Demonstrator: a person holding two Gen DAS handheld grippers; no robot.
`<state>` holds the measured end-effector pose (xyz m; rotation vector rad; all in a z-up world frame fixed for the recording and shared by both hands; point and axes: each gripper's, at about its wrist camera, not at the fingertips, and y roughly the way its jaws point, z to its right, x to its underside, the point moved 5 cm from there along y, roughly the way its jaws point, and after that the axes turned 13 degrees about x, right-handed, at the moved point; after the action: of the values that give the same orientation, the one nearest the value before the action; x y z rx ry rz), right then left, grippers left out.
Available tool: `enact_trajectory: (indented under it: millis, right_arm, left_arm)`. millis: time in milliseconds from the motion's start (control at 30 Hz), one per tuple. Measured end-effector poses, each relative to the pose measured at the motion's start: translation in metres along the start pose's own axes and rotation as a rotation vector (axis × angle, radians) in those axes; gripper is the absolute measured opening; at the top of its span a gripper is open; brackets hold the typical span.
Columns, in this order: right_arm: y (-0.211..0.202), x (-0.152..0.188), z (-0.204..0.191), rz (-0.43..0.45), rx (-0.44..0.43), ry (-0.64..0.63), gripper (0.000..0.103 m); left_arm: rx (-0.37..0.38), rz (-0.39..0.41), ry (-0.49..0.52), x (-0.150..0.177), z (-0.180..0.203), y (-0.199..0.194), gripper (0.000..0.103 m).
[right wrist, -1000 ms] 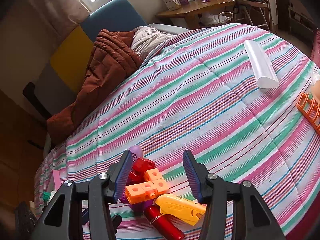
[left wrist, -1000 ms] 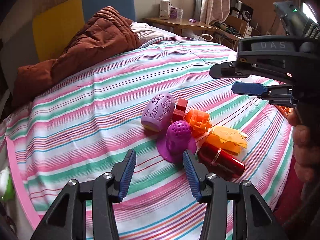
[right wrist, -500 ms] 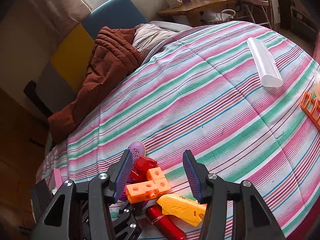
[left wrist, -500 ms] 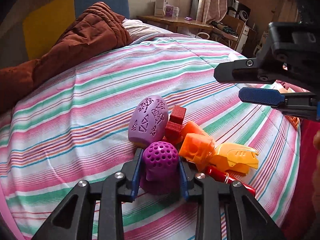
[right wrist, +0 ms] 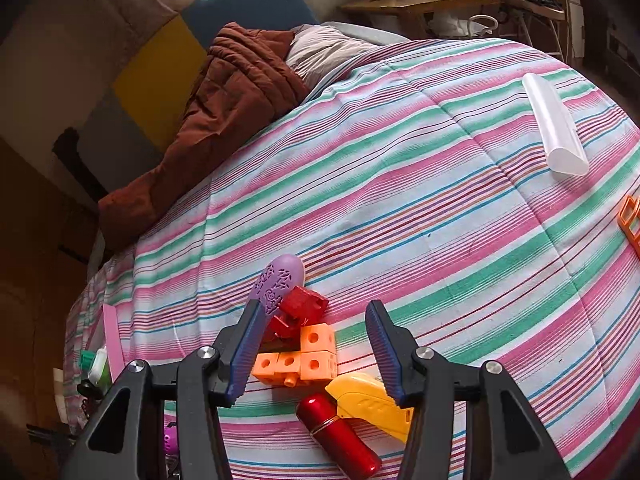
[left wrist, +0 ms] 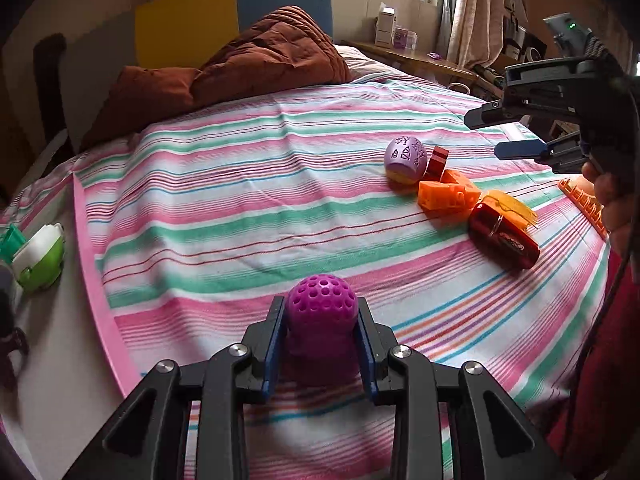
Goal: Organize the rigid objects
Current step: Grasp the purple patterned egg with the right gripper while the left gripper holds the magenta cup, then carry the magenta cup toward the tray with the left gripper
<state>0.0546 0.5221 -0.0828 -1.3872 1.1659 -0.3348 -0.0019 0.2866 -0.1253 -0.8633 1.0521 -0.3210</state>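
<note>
Down at the near edge of the striped bed [left wrist: 248, 216], the left gripper [left wrist: 322, 344] has its jaws closed on a magenta perforated ball toy [left wrist: 322, 306], the blue pads pressing its two sides so the dimpled dome stands up between them just above the bedspread. Well apart from it, toward the right side of the bed, the other rigid objects lie in a loose cluster: a lilac patterned egg [left wrist: 405, 159] with a red block [left wrist: 437, 162] touching its side, an orange block piece [left wrist: 447, 195] just beside that, then a yellow plastic piece [left wrist: 510, 208] and a red metallic cylinder [left wrist: 502, 236] lying on its side against it. The right gripper [right wrist: 314, 354] hangs over this same cluster with its jaws partly open and nothing between the pads; in its own view the orange block piece sits in the gap below them, not touched. A clear plastic tube [right wrist: 554, 130] lies alone far up the bed, and an orange rack [right wrist: 631, 220] shows at the right edge. A brown quilt [left wrist: 240, 68] is bunched at the head of the bed, and a green and white container [left wrist: 38, 256] sits off the left side of the bed.
</note>
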Motion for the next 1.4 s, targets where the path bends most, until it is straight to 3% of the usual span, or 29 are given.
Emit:
enact_trajectory:
  millis: [133,333,500,600,667,700,767,900,1067,1400]
  right_arm:
    - [0.002,0.001,-0.014,-0.019,-0.045,-0.044,0.053]
    - [0.023,-0.020,-0.055,-0.078,-0.039,-0.178,0.053]
    - [0.067,-0.029,-0.073,-0.169,0.102,-0.255,0.054]
    - [0.093,-0.018,-0.083,-0.261,0.161,-0.319,0.055]
    - [0.092,-0.009,-0.099,-0.226,0.155,-0.398,0.047]
    - [0.090,-0.001,-0.109,-0.226,0.112,-0.436,0.043]
    - [0.086,0.016,-0.129,-0.234,0.026,-0.495,0.043]
    - [0.076,0.051,-0.149,-0.187,0.006,-0.631,0.043]
    - [0.064,0.074,-0.143,-0.135,-0.002,-0.665,0.043]
    - [0.061,0.080,-0.137,-0.026,-0.009,-0.709,0.045]
  left_arm:
    - [-0.007,0.012,0.018,0.007,0.000,-0.005,0.032]
    - [-0.006,0.022,0.012,0.005,-0.001,-0.003,0.033]
    - [0.007,0.027,-0.004,0.004,-0.002,-0.003,0.033]
    - [0.016,0.032,-0.012,0.004,-0.004,-0.004,0.033]
    - [0.015,0.036,-0.012,0.004,-0.005,-0.004,0.033]
    - [0.015,0.038,-0.011,0.004,-0.005,-0.004,0.033]
    - [0.016,0.040,-0.009,0.005,-0.004,-0.003,0.033]
    - [0.021,0.042,-0.019,0.006,-0.006,-0.005,0.033]
    - [0.012,0.048,-0.021,0.006,-0.006,-0.005,0.033]
    - [-0.021,0.044,-0.023,0.003,-0.006,-0.003,0.033]
